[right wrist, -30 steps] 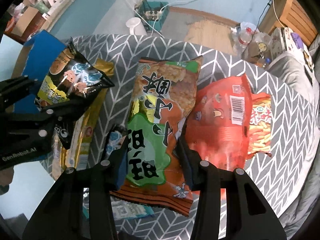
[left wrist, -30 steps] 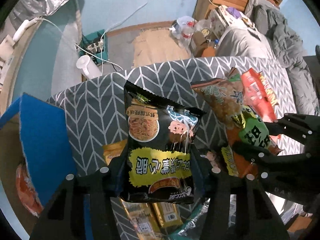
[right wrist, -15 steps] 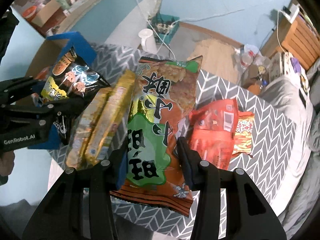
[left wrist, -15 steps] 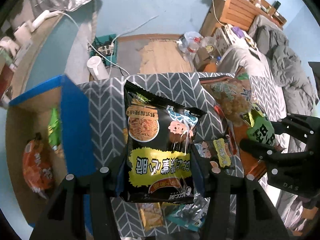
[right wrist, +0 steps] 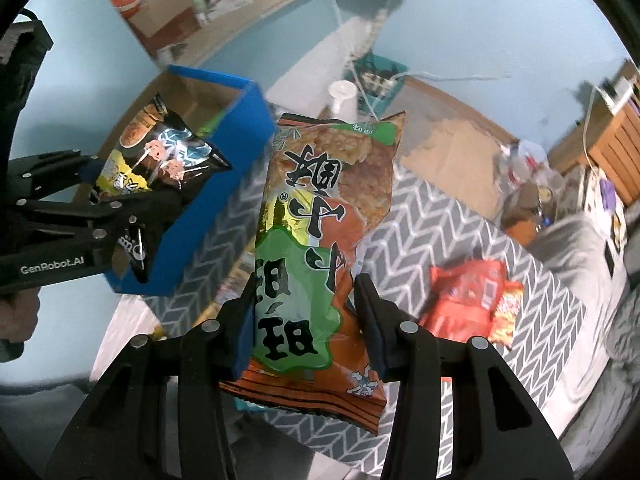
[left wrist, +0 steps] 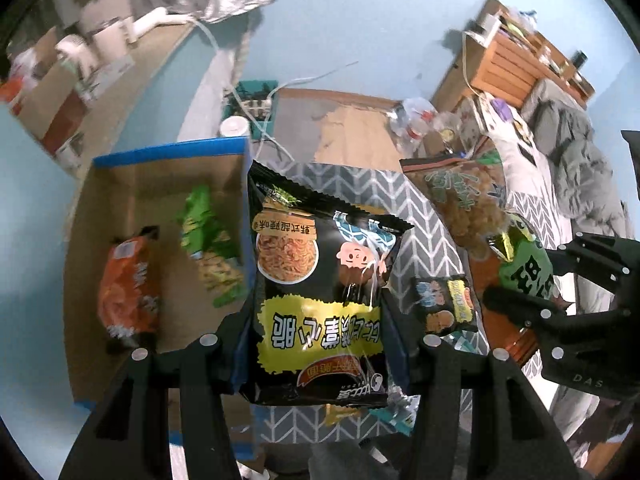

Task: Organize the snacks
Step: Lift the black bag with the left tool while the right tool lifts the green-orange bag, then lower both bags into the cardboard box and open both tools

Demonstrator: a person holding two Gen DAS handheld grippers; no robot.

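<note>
My left gripper [left wrist: 318, 340] is shut on a black noodle-snack bag [left wrist: 320, 280], held in the air at the right edge of the blue-rimmed cardboard box [left wrist: 168, 148]. An orange bag [left wrist: 128, 284] and a green bag [left wrist: 208, 248] lie inside that box. My right gripper [right wrist: 306, 320] is shut on a tall orange-and-green rice-cracker bag [right wrist: 324, 216], lifted above the grey chevron cloth [right wrist: 440, 216]. The right wrist view also shows the left gripper [right wrist: 132, 216] with the black bag [right wrist: 160, 156] by the box [right wrist: 240, 128]. In the left wrist view the right gripper [left wrist: 536, 280] holds the cracker bag [left wrist: 472, 208].
A red bag [right wrist: 464, 300] and a small fries bag [right wrist: 506, 312] lie on the cloth at the right. A small black snack pack [left wrist: 444, 304] and other packets lie under the grippers. Beyond the cloth: a white cup [right wrist: 342, 96], cables, bottles, a wooden shelf [left wrist: 516, 64].
Both grippers have risen with their bags, so the cloth looks smaller. The left one has swung toward the box, whose inside with the orange and green bags has come into view.
</note>
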